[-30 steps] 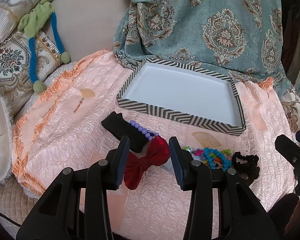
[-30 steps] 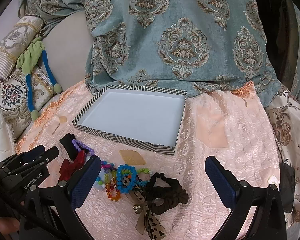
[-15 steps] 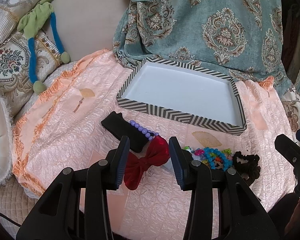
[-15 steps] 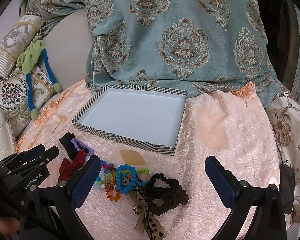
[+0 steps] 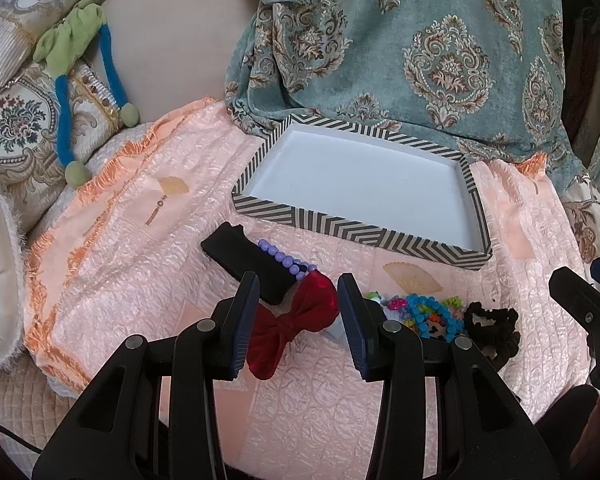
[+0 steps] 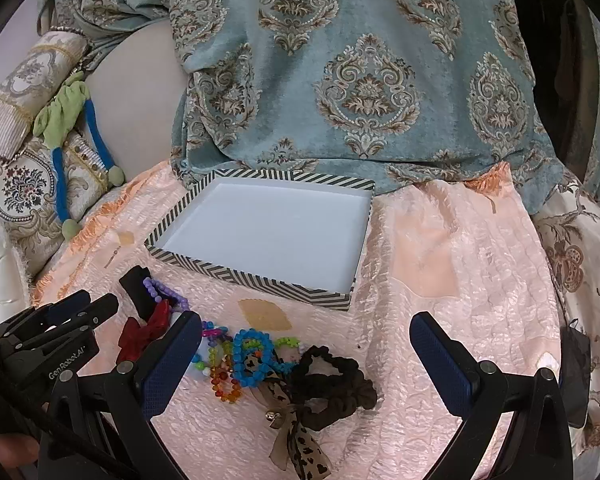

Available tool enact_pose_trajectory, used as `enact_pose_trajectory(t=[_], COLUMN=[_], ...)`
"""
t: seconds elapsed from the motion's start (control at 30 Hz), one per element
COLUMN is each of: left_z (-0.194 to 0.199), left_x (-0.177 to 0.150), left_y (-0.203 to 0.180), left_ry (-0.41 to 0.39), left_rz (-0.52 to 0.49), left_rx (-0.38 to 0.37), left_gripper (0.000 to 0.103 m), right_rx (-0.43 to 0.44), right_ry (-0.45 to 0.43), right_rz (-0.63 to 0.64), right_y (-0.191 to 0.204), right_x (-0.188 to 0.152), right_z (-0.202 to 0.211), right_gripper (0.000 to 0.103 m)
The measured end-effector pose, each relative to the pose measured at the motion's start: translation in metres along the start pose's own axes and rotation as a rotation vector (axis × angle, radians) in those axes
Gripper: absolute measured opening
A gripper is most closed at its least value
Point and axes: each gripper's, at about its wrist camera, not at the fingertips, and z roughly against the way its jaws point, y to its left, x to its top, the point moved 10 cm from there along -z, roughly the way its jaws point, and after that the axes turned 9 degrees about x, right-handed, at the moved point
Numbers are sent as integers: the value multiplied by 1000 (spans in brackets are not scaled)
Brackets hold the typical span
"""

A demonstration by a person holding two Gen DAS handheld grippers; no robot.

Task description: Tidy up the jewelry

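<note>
Peach quilted cloth [image 5: 148, 264] covers the seat before us, a teal damask throw [image 6: 340, 60] draped behind. On it sits our striped tray [image 5: 352, 232], white inside and bare. Our left gripper [image 5: 296, 300] hangs released over the red velvet bow [image 5: 292, 324] — its pads apart, touching nothing. Our right gripper [image 6: 304, 344] gapes wide above the blue bead bracelet [image 6: 252, 356] and black scrunchie [image 6: 332, 384]. A purple bead bracelet [image 5: 284, 258] lies across a black case [image 5: 244, 256], near the tray.

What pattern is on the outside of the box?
Black and white zigzag stripes run around the box walls; inside it is plain white. The left wrist view shows it best.
</note>
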Motion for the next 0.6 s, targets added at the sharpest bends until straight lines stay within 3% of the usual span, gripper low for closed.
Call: enact_pose_trajectory(t=[0.6], left_z=[4], left_x=[1], left_y=[15], left_ry=[37], left_rz=[23], left_rx=[-31], left_gripper=[40], right_rx=[-5], right_ry=[1], right_rz=[-25], right_y=[-16], right_x=[-2], right_z=[6], right_gripper=[103])
